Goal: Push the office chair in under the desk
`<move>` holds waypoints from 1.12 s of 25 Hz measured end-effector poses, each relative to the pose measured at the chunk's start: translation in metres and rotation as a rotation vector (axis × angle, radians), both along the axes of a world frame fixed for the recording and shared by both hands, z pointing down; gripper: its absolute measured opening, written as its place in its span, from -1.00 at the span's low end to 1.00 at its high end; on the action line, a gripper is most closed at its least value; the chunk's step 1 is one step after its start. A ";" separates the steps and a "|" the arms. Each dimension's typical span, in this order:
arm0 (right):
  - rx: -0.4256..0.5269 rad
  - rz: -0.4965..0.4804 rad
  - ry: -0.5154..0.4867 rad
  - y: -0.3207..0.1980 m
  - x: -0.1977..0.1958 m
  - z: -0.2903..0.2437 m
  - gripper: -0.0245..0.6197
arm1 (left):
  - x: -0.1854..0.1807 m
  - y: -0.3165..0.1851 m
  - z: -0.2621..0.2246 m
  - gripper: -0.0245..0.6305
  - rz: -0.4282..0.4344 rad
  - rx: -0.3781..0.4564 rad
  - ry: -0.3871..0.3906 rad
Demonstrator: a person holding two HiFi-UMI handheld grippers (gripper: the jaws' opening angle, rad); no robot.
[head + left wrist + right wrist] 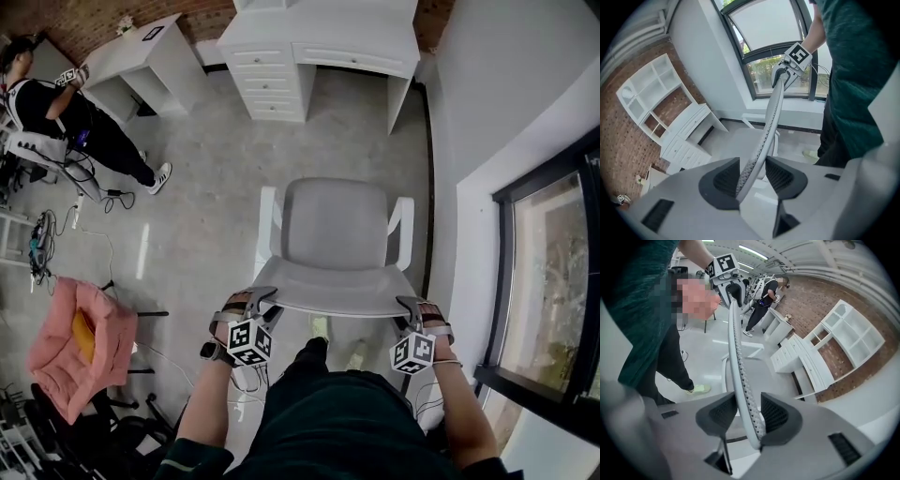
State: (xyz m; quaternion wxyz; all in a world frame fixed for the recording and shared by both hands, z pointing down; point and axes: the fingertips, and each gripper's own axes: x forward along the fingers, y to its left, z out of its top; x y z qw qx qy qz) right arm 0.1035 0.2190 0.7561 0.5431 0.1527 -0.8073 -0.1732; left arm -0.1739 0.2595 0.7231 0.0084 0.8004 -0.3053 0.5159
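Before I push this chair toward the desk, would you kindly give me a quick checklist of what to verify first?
1. Left gripper clamped on the backrest: not ok; its jaws straddle the top rim, with a gap beside one pad.
2. Right gripper clamped: not ok; same, the rim sits between the jaws with a gap.
3. Chair lined up with the desk opening: ok, roughly; it faces the gap beside the drawers.
4. Floor between chair and desk: ok; nothing seen lying there.
5. Wheels free: cannot tell; hidden beneath the chair.
6. Armrests fit under the desktop: cannot tell.
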 end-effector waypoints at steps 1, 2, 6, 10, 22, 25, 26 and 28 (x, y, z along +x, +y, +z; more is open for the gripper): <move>0.001 0.008 0.000 -0.005 -0.001 0.001 -0.48 | -0.001 -0.005 0.001 -0.40 -0.005 -0.001 -0.003; 0.004 0.015 -0.001 -0.010 -0.002 0.002 -0.47 | -0.002 -0.011 0.002 -0.40 -0.010 -0.003 -0.005; 0.012 0.030 0.002 -0.031 -0.009 0.003 -0.47 | -0.011 -0.035 0.003 -0.40 -0.026 -0.015 -0.013; 0.015 0.042 0.005 -0.050 -0.017 0.003 -0.48 | -0.019 -0.058 0.002 -0.40 -0.019 -0.014 -0.015; 0.026 0.088 0.017 -0.107 -0.027 0.004 -0.48 | -0.029 -0.119 0.001 -0.38 -0.001 -0.011 -0.006; 0.024 0.102 0.023 -0.124 -0.024 0.005 -0.47 | -0.027 -0.132 0.001 -0.38 0.007 -0.014 0.007; 0.027 0.108 0.026 -0.131 -0.021 0.005 -0.47 | -0.024 -0.137 0.000 -0.38 0.007 -0.012 0.013; 0.034 0.123 0.032 -0.147 -0.015 0.005 -0.46 | -0.018 -0.148 0.001 -0.39 0.005 -0.007 0.018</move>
